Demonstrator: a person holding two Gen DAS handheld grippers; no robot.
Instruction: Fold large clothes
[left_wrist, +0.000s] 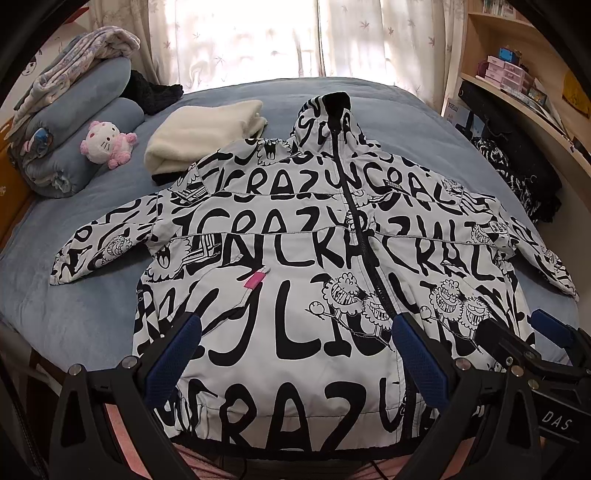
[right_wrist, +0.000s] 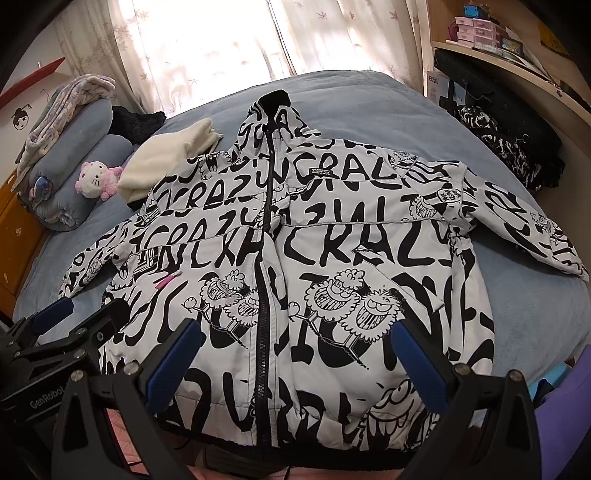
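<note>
Your left gripper released, jaws wide above jacket hem, near bed front edge; your right gripper likewise released over hem. Jacket zipped, spread flat at bed centre, sleeves out sideways, hood toward far edge

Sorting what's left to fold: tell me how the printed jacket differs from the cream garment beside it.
The printed jacket lies spread flat, sleeves out, zipped up; the cream garment is already folded into a compact bundle. The jacket is white with black lettering and cartoons; the cream garment is plain and fuzzy. The jacket is far larger. Both rest on the blue bed.
</note>
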